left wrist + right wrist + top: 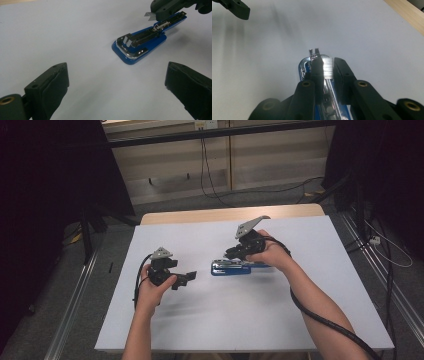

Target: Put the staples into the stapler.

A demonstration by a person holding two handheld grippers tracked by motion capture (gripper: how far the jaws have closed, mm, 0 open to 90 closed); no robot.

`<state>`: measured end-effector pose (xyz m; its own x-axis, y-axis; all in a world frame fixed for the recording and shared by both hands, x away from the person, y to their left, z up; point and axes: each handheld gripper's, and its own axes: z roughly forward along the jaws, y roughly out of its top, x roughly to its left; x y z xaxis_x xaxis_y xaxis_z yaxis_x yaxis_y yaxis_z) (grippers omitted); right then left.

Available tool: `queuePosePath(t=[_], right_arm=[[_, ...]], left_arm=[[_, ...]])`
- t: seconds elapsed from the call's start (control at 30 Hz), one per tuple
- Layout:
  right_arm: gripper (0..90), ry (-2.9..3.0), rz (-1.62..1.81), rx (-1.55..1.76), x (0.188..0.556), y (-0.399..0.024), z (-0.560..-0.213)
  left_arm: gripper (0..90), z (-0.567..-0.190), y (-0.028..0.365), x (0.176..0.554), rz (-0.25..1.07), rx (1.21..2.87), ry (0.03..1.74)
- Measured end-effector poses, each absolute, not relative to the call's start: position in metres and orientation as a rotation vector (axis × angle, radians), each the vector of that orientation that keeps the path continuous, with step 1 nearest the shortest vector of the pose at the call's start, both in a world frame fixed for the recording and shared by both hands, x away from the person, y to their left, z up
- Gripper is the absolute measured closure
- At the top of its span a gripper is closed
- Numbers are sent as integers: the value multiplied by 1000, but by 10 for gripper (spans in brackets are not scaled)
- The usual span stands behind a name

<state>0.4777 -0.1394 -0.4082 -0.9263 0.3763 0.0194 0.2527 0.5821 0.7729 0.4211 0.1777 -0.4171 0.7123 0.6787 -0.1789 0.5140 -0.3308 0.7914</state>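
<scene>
While lying flat, blue stapler — chrome-trimmed, magazine exposed, right claw pinching staples.

Blue stapler lying flat near the middle of the white table, opened up so the chrome staple track faces up. A small strip of silvery staples sits right above that track.
</scene>
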Motion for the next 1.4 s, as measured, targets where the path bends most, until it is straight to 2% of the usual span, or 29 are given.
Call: queuePosePath(t=[1.4], right_arm=[[793,2687,1251,462,490,-130,-414]], left_arm=[[54,-420,177,422,220,2022,915]])
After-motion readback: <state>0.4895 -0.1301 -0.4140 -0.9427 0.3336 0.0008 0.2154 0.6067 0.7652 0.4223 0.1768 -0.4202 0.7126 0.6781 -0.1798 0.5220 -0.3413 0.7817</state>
